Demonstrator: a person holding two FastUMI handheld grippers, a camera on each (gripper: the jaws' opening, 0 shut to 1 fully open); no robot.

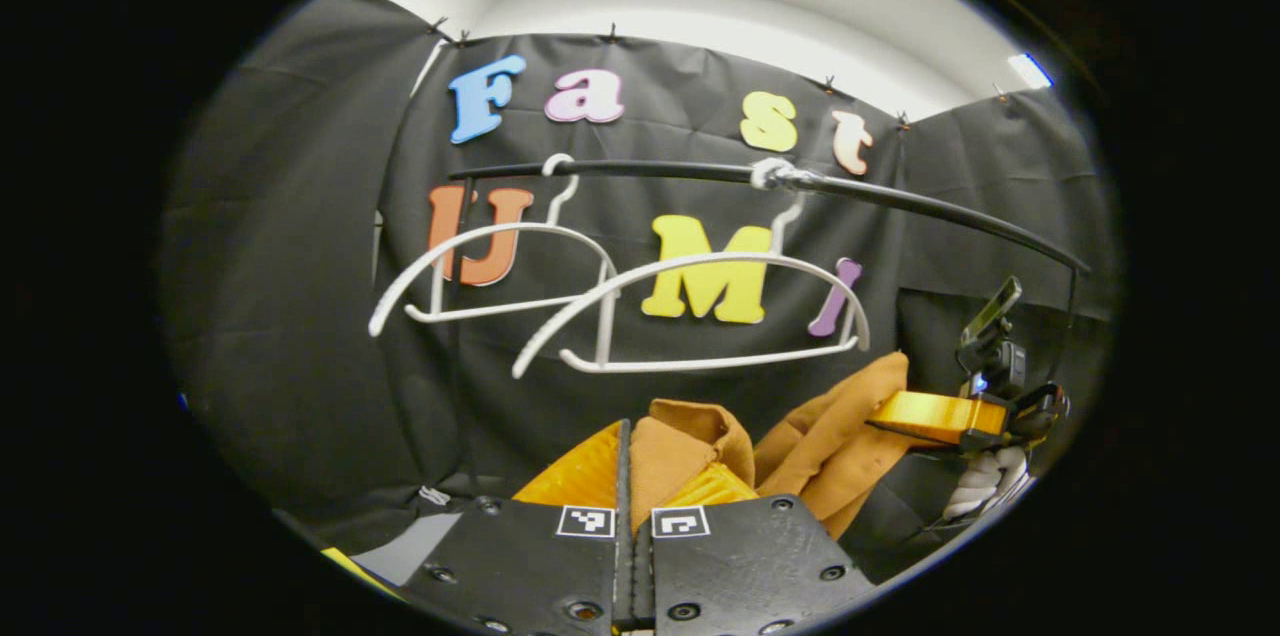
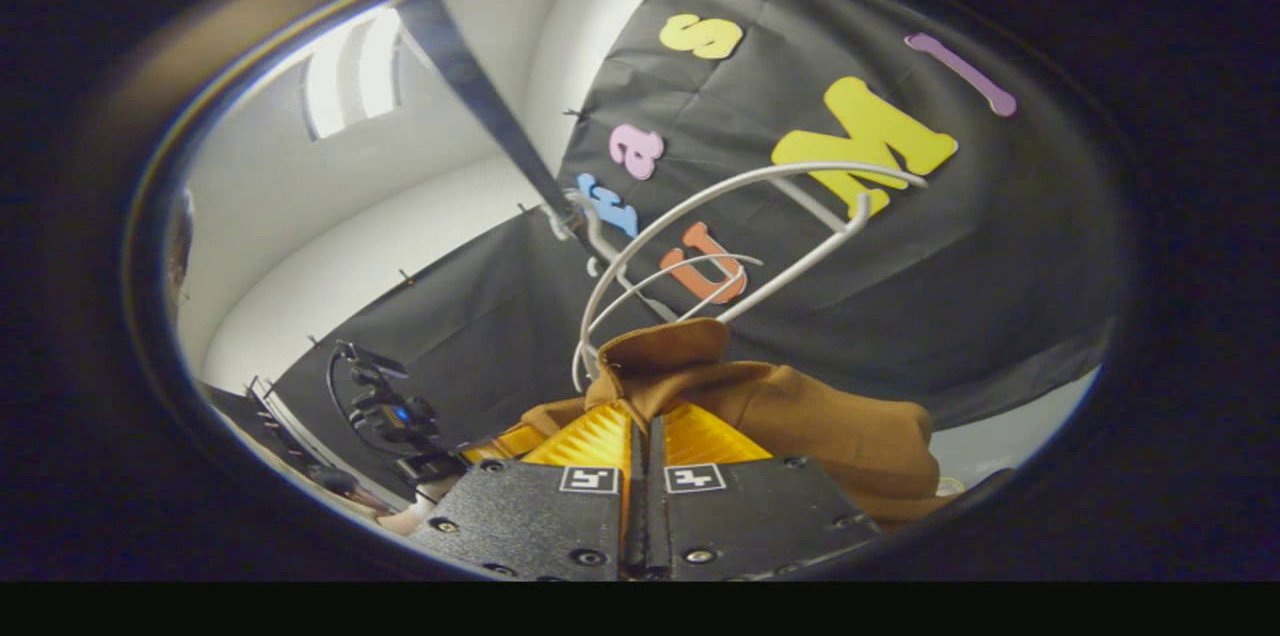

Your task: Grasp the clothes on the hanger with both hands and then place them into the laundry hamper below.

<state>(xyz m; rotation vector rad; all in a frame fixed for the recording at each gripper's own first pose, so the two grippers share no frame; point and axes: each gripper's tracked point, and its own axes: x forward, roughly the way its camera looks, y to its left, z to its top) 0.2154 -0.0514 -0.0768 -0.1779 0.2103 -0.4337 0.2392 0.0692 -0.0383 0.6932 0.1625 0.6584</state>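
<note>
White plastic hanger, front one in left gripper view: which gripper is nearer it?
Right, probably. The right gripper sits below the white plastic hanger's image-right end; the left gripper is lower and farther back. Both are shut on the brown garment.

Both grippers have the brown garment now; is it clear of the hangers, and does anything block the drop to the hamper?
The garment hangs below both bare hangers, clear of them. The hamper is out of frame, so that path can't be judged.

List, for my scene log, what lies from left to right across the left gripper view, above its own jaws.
Left hanger → right hanger → brown garment → right gripper.
</note>
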